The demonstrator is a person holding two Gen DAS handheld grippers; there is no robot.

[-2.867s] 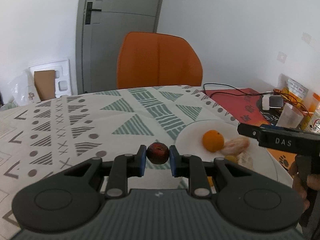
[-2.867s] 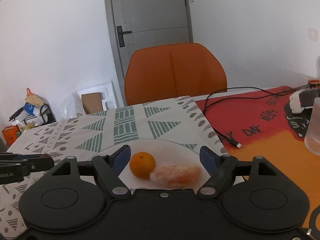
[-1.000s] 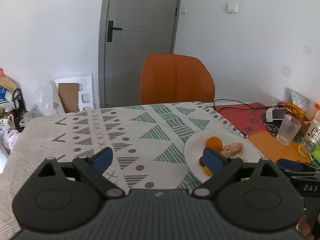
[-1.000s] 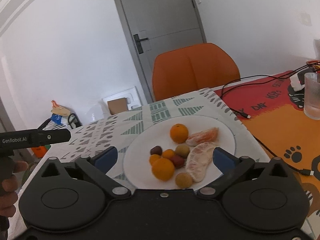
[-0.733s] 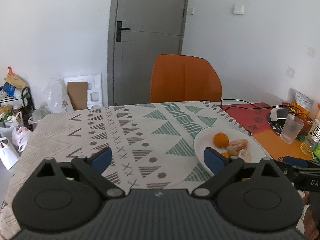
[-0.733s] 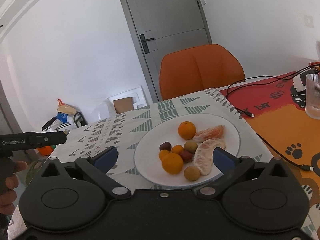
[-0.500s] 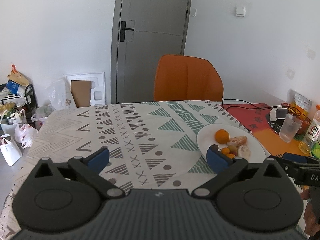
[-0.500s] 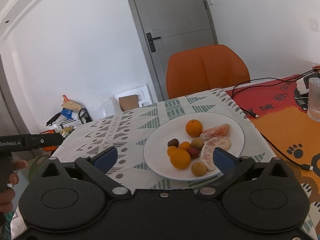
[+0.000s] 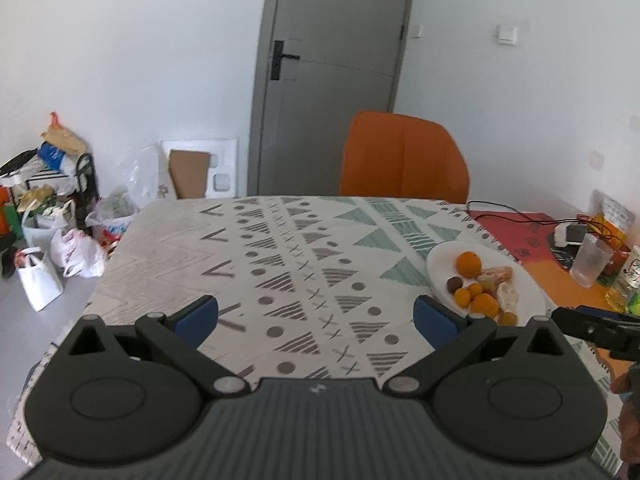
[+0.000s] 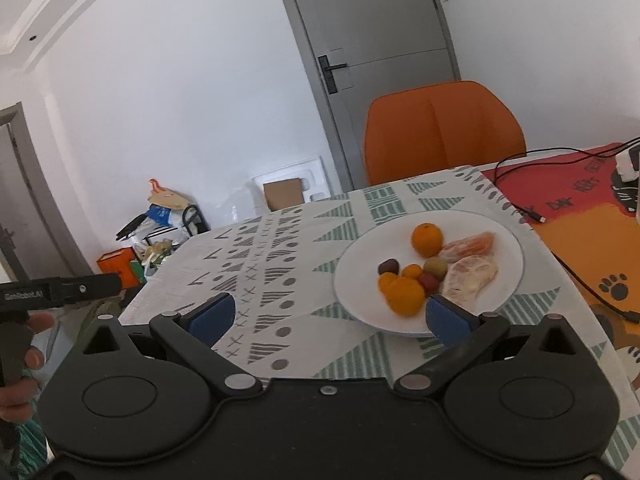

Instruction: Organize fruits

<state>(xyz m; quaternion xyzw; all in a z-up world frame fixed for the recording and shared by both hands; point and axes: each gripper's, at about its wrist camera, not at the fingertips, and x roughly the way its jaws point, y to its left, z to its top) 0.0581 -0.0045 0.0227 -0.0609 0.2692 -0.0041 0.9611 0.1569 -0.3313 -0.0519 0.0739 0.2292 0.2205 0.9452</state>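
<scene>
Patterned tablecloth (image 9: 280,264), orange chair (image 9: 404,160), grey door (image 9: 332,80)

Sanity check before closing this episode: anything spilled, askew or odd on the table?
Nothing stands out. All the fruit sits on the white plate, none loose on the patterned tablecloth. Both claws are open and empty.

An orange chair (image 9: 404,158) stands at the far edge of the surface (image 9: 256,248), before a grey door (image 9: 332,76). A clear glass (image 9: 592,260) sits on the red-and-orange mat (image 10: 576,236), a black cable (image 10: 560,156) trailing across it. Shopping bags (image 9: 60,248) crowd the floor by the wall.
</scene>
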